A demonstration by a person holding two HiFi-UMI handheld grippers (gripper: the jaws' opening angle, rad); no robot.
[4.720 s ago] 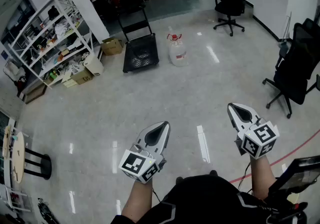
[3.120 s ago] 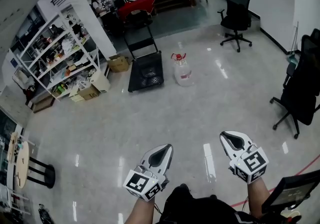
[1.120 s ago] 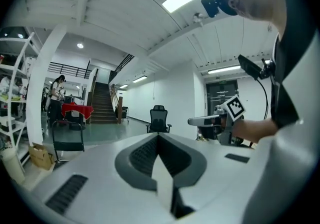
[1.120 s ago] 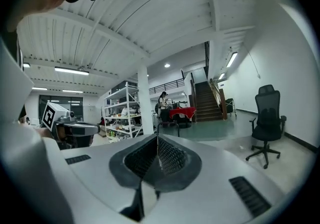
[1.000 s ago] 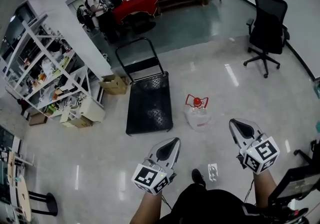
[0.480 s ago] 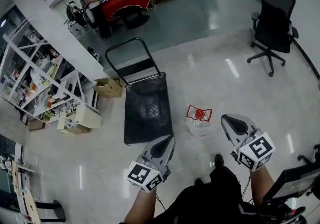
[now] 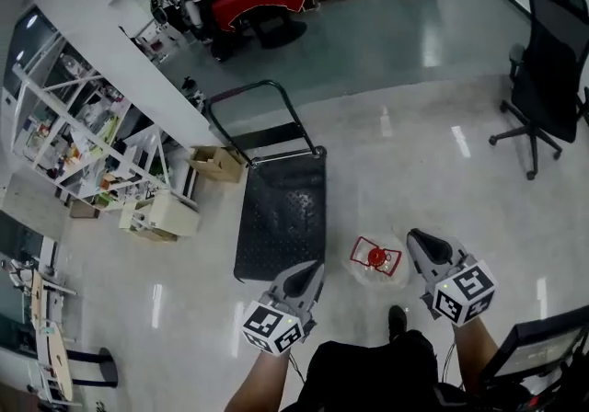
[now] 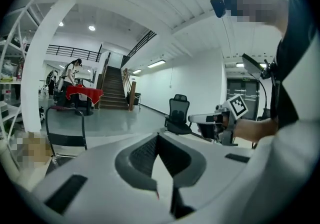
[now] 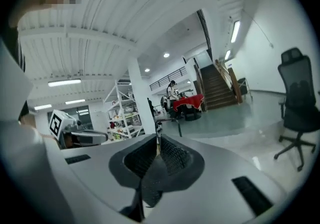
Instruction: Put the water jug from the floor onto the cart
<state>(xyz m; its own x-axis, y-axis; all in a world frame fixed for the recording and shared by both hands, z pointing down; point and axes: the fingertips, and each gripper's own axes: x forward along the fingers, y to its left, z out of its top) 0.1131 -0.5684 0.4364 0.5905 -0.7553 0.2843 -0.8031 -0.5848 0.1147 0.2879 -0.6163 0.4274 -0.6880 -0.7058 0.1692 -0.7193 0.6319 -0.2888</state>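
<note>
Left claw [image 7: 310, 268] and right claw [image 7: 416, 239] are both pinched together and empty, hovering near the clear plastic water jug with red cap [image 7: 375, 258], which stands on the floor just beside the black flat-deck cart [image 7: 281, 208]. Unless the jaws part first, they may topple it or miss its handle.

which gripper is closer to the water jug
The right gripper: in the head view its tip sits right beside the water jug, while the left gripper is farther off, at the near corner of the cart.

A black office chair [image 7: 552, 61] stands at right, a shelf rack [image 7: 83, 143] at left, a cardboard box [image 7: 217, 164] near it.
</note>
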